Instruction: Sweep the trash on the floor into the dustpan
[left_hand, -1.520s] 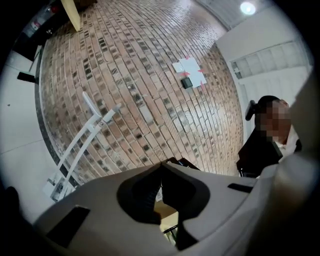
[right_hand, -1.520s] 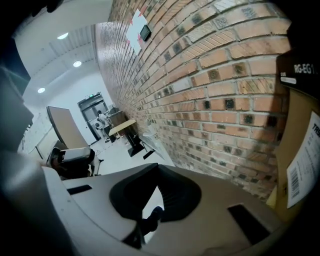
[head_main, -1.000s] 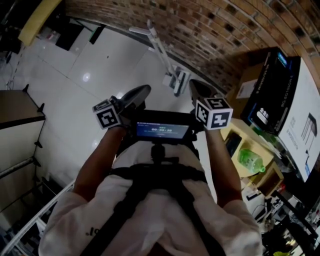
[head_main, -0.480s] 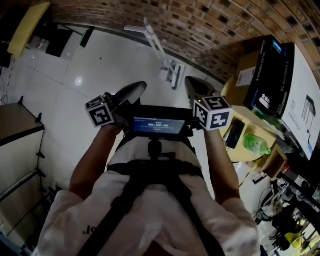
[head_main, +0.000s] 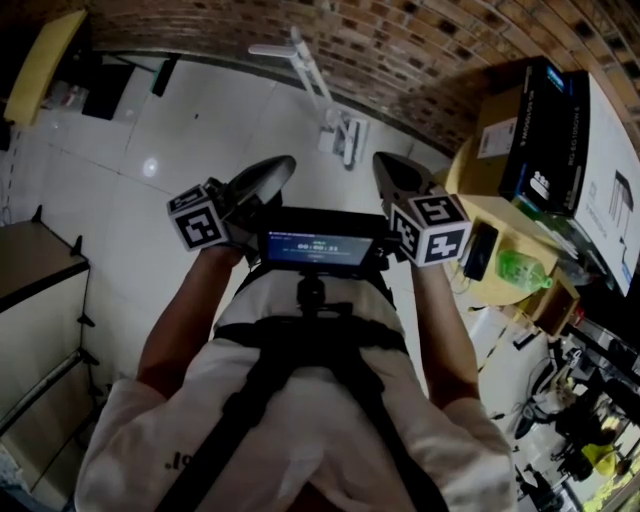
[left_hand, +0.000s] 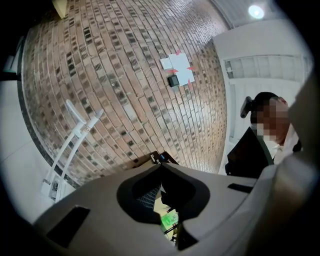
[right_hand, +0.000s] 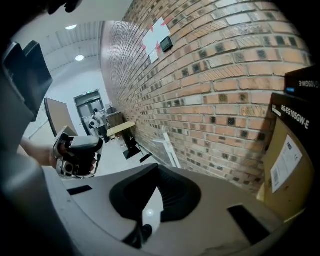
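Observation:
A white long-handled broom and dustpan set (head_main: 325, 100) leans against the brick wall (head_main: 420, 50), with its base on the white tiled floor. In the left gripper view the same set (left_hand: 67, 145) stands at the left. In the right gripper view its handle (right_hand: 170, 147) shows just past the jaws. My left gripper (head_main: 262, 178) and right gripper (head_main: 395, 178) are held side by side in front of my chest. Both point toward the wall, are shut and hold nothing. The jaws meet in the left gripper view (left_hand: 161, 167) and the right gripper view (right_hand: 159, 167). No trash shows on the floor.
To the right stands a yellow table (head_main: 500, 225) with a green bottle (head_main: 520, 268) and a black phone (head_main: 480, 250). Behind it are a cardboard box (head_main: 495, 130) and a black box (head_main: 545, 130). A dark table (head_main: 30, 260) is at the left. A person (left_hand: 260, 150) stands off to the right.
Both grippers have risen a little and moved slightly toward the brick wall. Their jaws stayed shut and empty.

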